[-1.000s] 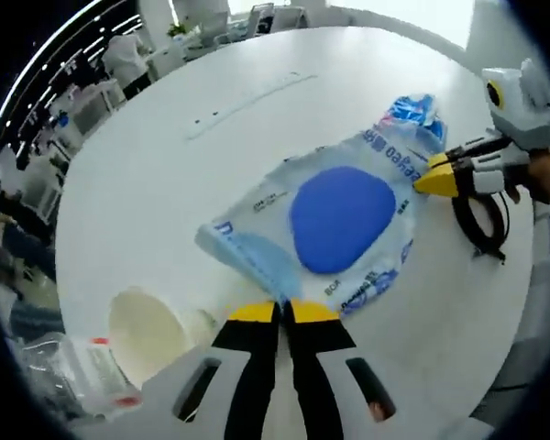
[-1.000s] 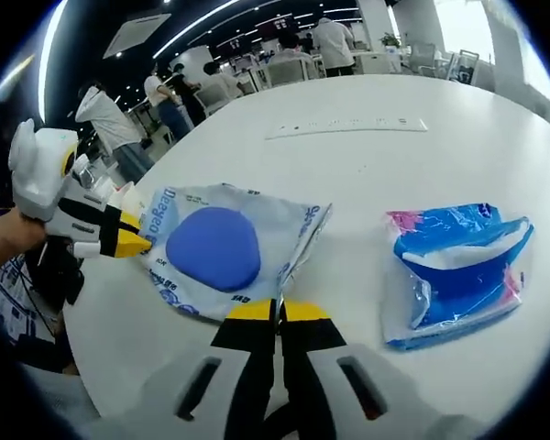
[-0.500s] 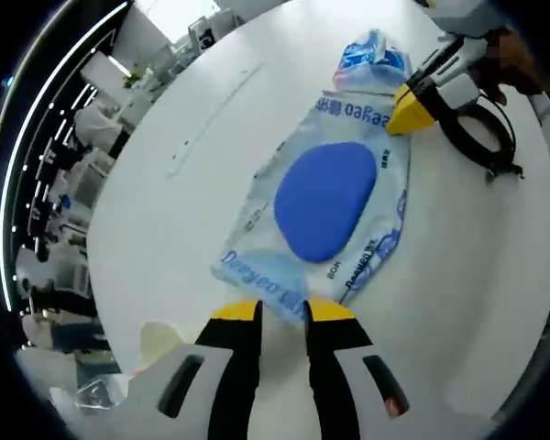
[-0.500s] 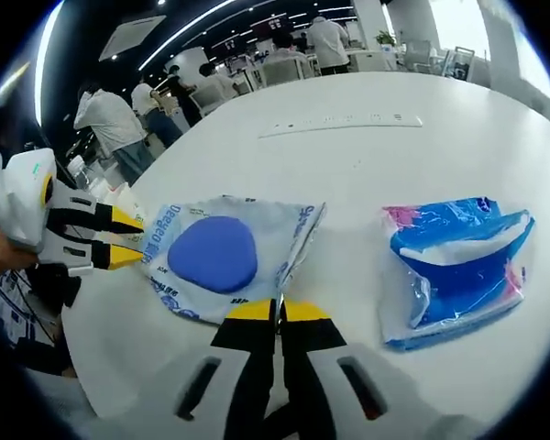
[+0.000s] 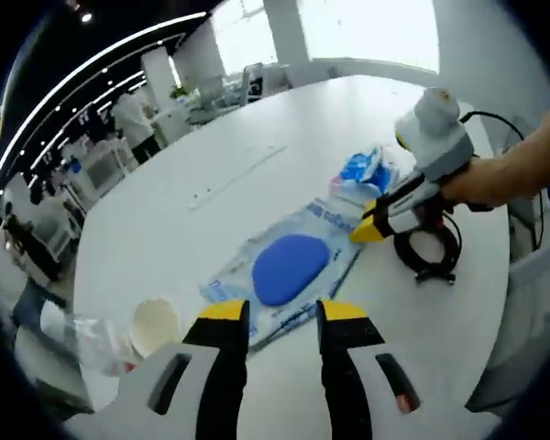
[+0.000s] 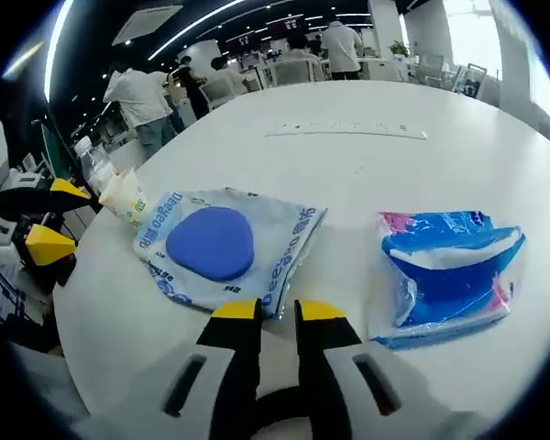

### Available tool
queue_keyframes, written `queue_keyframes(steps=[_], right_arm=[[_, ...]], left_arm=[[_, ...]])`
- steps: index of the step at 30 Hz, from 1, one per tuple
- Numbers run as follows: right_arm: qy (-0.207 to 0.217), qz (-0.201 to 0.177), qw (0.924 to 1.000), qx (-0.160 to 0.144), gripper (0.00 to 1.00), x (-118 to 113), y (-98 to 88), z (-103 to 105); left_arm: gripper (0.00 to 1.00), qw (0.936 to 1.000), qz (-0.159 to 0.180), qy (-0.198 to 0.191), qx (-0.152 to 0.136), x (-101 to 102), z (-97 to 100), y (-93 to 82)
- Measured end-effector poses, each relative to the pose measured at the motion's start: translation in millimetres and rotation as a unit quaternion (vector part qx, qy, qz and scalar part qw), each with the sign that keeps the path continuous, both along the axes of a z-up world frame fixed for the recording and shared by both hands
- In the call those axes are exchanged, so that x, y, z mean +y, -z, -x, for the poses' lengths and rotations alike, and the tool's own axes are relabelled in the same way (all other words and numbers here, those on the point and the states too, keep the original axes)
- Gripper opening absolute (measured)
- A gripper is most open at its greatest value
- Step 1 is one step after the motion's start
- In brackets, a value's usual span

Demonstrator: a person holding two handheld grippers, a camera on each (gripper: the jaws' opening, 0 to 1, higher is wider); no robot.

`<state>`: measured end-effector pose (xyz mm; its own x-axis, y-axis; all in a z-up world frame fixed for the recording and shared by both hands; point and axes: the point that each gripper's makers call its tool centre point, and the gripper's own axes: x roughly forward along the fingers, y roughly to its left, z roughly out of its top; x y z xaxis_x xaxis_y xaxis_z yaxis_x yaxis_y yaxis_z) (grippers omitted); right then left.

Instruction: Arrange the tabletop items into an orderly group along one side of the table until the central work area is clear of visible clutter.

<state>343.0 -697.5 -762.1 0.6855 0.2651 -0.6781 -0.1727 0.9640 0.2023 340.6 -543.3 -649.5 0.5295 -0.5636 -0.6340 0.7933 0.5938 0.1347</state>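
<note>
Both grippers stand with their jaws spread and nothing between them. Seen from the left gripper view, the left gripper (image 5: 284, 316) hovers over the near edge of the round white table (image 5: 257, 147), its yellow tips parted just short of the wet-wipes pack (image 5: 289, 270), a pale flat pouch with a blue oval patch that lies ahead of the jaws toward the table's edge. Beyond the pack, the right gripper (image 5: 371, 227) comes in from the right, held by a hand (image 5: 477, 183), its yellow tips just beside the pack's far end. Past that end sits a blue tissue pack (image 5: 367, 170), and a black cable loop (image 5: 426, 252) lies near the right-hand edge. A white paper cup (image 5: 154, 323) stands by the near left edge, with a clear plastic bottle (image 5: 96, 339) just beside it. From the right gripper view, the right gripper (image 6: 275, 312) has its tips apart just short of the wet-wipes pack (image 6: 225, 246), whose near edge lies directly ahead. The blue tissue pack (image 6: 449, 275) rests apart from it to the right. The left gripper (image 6: 46, 220), jaws apart, shows at the left edge, near the pack's far end.
</note>
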Motion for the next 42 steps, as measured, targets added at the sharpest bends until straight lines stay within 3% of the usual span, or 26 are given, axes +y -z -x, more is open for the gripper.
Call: queue_keyframes(steps=[3,11,24,38,42], right_arm=[[-0.003,-0.001,1.0,-0.003,0.18,-2,-3.2,6],[-0.016,0.006,0.9996,-0.022,0.23,-1,-19.3,15],[-0.05,0.024,0.9966,-0.061,0.27,11,-53.4,42],[-0.071,0.045,0.9934,-0.078,0.35,5,-68.5,78],[-0.072,0.048,0.9929,-0.081,0.39,1,-71.3,83]], left_arm=[[0.34,0.9994,0.033,-0.009,-0.003,6,6.5,-14.4],[0.39,0.998,0.057,-0.026,-0.007,28,21.6,-26.3],[0.41,0.9952,0.071,-0.067,0.005,74,48.2,-22.9],[0.51,0.9908,0.09,-0.1,0.001,124,88.9,-25.9],[0.55,0.99,0.095,-0.104,0.002,129,100.9,-26.2]])
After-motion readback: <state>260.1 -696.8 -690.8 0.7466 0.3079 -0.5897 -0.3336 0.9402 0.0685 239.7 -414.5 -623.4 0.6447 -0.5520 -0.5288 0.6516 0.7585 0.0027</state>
